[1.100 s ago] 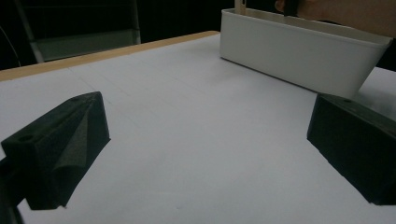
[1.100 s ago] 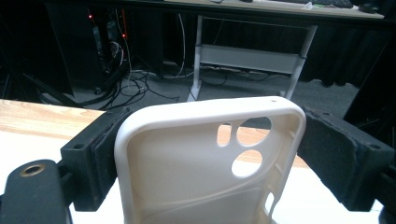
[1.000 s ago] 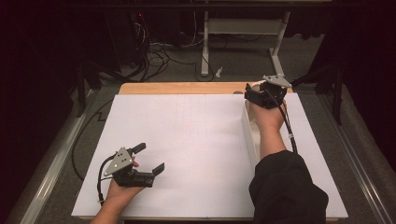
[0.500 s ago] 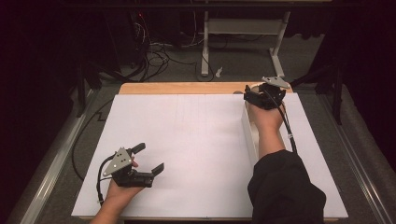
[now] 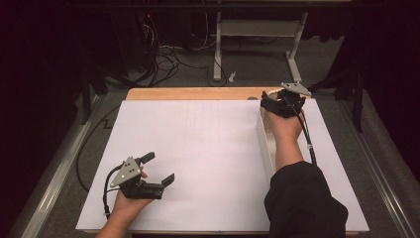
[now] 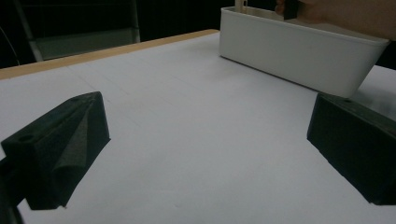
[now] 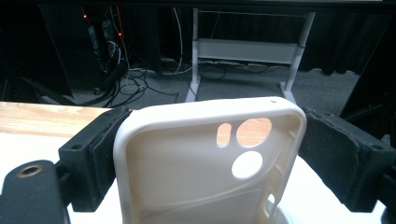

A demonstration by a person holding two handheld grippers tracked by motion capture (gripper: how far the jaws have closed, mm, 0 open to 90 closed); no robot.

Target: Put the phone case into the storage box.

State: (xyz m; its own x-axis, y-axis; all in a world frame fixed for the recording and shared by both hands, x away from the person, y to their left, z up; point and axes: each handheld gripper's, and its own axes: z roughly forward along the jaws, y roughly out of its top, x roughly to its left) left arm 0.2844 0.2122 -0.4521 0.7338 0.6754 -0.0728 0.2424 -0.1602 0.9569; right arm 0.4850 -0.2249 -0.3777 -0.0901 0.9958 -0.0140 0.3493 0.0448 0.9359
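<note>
Above table, phone case between fingers.

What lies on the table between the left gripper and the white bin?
Nothing: in the left gripper view, bare white table surface runs from the open left gripper to the white bin; the high view agrees.

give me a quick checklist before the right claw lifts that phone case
1. Phone case between the right claw jaws: ok.
2. Jaw pads pressing both case edges: ok, both pads touch its edges.
3. Case free of the white bin: cannot tell, its lower end is out of frame.
4. Left claw open, holding nothing: ok.
5. Left claw well apart from the bin: ok.
6. White table sheet bare for setting down: ok.
</note>
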